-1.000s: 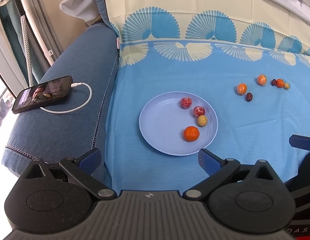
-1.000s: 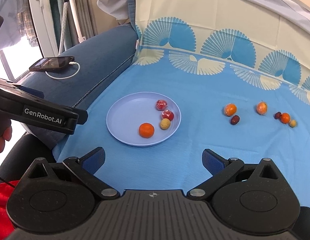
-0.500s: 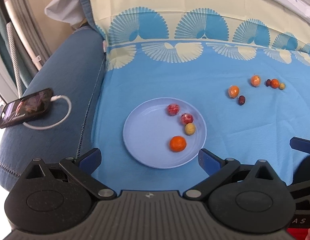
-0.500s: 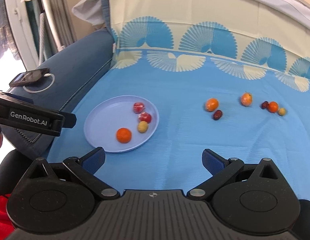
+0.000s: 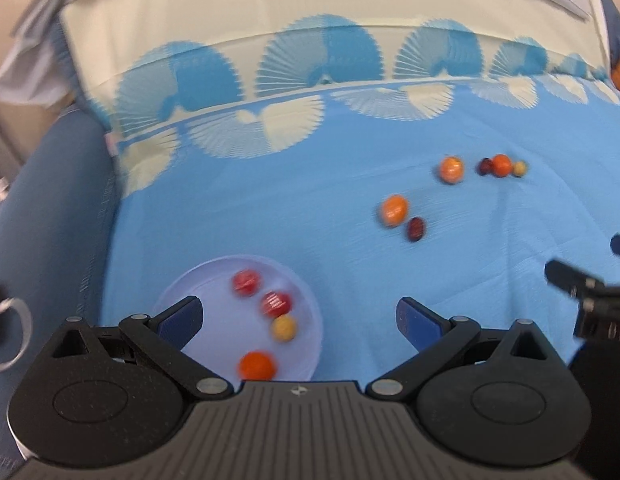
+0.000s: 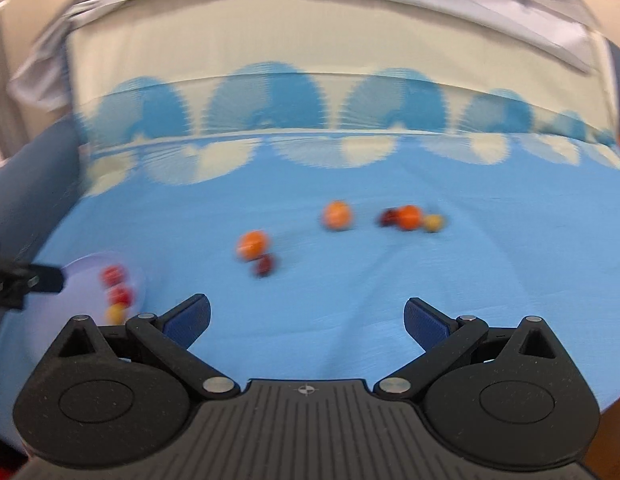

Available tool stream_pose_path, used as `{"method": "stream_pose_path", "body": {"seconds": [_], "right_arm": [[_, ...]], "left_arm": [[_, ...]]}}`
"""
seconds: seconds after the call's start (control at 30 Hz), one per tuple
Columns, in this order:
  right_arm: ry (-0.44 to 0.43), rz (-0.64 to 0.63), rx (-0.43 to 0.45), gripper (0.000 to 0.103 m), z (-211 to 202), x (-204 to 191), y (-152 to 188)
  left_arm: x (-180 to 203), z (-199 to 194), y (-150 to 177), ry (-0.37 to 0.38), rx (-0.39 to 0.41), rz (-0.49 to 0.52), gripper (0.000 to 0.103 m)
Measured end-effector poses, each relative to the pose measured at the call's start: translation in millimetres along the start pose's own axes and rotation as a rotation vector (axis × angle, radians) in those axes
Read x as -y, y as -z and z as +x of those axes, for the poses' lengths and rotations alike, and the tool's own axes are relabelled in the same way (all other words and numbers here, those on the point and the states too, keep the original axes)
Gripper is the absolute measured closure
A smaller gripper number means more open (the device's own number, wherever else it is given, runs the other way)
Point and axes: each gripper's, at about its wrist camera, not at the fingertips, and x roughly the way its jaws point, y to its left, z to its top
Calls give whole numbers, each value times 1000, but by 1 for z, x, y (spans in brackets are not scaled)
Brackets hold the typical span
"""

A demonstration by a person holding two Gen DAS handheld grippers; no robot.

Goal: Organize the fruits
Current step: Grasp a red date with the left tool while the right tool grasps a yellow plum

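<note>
**Small round fruit on a soft sheet, both grippers empty**

My left gripper point(image 5: 298, 316) had its jaws spread wide with nothing between them, and my right gripper point(image 6: 306, 316) was spread and empty too. Four fruits lay in the pale plate point(image 5: 310, 320) at the lower left of the left wrist view: two red, one yellow, one orange. The rest lay loose on the blue sheet point(image 5: 270, 200) to the centre right. The nearest orange fruit point(image 6: 252, 245) sat just beside a dark red fruit point(image 6: 265, 265), perhaps touching it; blur kept me from telling. Further toward the upper right sat another orange fruit point(image 6: 336, 215), then a tight cluster of three point(image 6: 409, 218).

I judged these light, smooth and round, likely to roll if nudged and to bruise or squirt out if squeezed hard. I would take one across its widest part, pads on opposite sides, closing gently. The sheet looked soft and faintly creased, so it should give under pressure. The setting looked like a sofa, its back draped in a fan-patterned cloth point(image 6: 270, 120) across the top of the frame.
</note>
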Motion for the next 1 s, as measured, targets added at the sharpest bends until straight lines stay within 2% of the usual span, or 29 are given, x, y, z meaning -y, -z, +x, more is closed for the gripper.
{"method": "stream_pose_path", "body": {"seconds": [0.23, 0.67, 0.77, 0.83, 0.93, 1.0], "right_arm": [[109, 13, 34, 1, 67, 56, -18], [171, -14, 25, 1, 206, 110, -36], [152, -20, -11, 2, 235, 118, -37], [104, -51, -26, 4, 247, 121, -36], [70, -123, -25, 5, 255, 122, -30], [38, -127, -9, 6, 253, 125, -28]], "left_arm": [[41, 64, -33, 90, -67, 9, 0], [97, 171, -63, 143, -167, -102, 0], [104, 187, -66, 145, -184, -135, 0], [106, 196, -68, 140, -198, -170, 0], [108, 206, -67, 128, -220, -204, 1], [108, 208, -68, 125, -220, -220, 6]]}}
